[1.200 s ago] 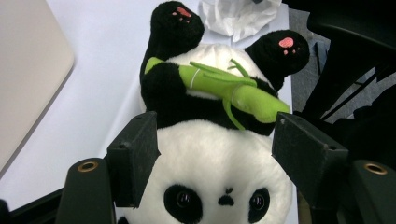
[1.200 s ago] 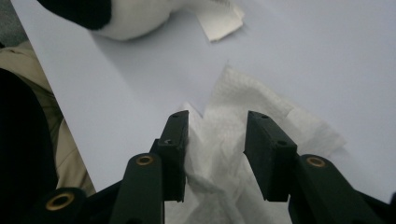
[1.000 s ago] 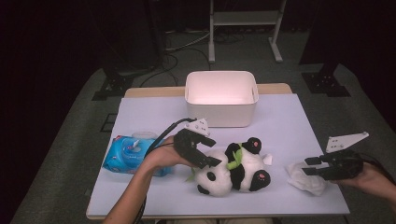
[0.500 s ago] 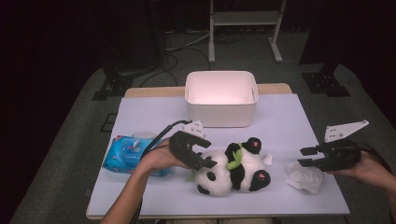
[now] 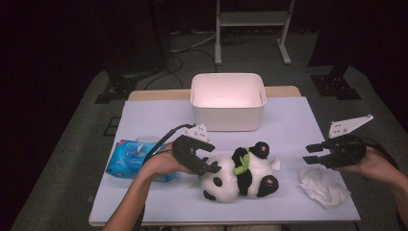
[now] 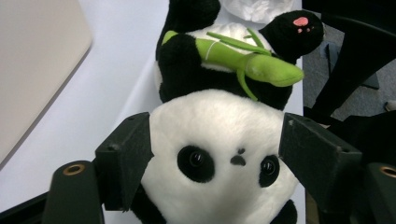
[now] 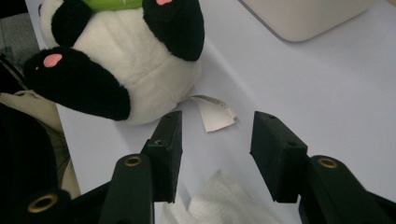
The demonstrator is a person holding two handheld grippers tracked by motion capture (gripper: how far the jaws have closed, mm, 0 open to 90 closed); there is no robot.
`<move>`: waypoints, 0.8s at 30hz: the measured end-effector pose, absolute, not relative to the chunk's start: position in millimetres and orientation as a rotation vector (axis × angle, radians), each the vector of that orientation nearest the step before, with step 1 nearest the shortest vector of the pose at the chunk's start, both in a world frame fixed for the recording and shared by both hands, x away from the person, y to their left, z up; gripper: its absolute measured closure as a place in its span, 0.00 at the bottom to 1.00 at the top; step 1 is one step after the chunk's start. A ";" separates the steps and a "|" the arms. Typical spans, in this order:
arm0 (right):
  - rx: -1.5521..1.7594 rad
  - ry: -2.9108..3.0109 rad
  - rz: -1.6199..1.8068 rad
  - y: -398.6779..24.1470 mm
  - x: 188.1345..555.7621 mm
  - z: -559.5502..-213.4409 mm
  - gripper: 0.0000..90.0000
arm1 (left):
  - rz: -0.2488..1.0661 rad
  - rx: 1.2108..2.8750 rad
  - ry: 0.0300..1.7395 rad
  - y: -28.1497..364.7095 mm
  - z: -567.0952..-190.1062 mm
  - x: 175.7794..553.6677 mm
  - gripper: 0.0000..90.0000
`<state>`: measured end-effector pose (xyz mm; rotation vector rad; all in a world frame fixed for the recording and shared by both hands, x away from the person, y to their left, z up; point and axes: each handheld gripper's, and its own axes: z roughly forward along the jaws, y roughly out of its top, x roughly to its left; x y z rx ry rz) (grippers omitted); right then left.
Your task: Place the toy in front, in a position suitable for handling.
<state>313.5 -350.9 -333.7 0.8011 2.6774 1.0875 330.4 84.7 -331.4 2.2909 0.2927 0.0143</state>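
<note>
A plush panda point(image 5: 240, 175) lies on its back on the white table cover, with a green bamboo stalk point(image 6: 247, 58) across its chest. My left gripper point(image 5: 209, 159) has its jaws on both sides of the panda's head point(image 6: 219, 140), and the pads touch the fur. My right gripper point(image 5: 312, 154) hovers open at the right, above and just left of a crumpled white tissue point(image 5: 325, 187). Its jaws have just been opening, with nothing between them. In the right gripper view the tissue point(image 7: 219, 205) lies below the jaws, with the panda's legs point(image 7: 130, 65) beyond.
A white bin point(image 5: 227, 101) stands at the back middle of the table. A blue packet of wipes point(image 5: 127, 159) lies at the left beside my left forearm. The panda's paper tag point(image 7: 215, 114) lies flat by its rump. The table's front edge is close below the panda.
My right gripper has risen off the tissue and drifted right, and its jaws stand wider. The left gripper stays at the panda's head. The panda has not shifted.
</note>
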 end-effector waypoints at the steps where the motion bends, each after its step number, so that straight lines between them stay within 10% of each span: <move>1: 0.791 2.678 1.091 -348.8 315.4 -332.7 0.57 | 0.019 2.292 0.298 86.0 -331.8 330.5 0.27; 24: 0.575 2.739 1.100 -280.7 361.9 -301.8 0.44 | 0.067 2.266 0.395 118.3 -342.4 327.5 0.17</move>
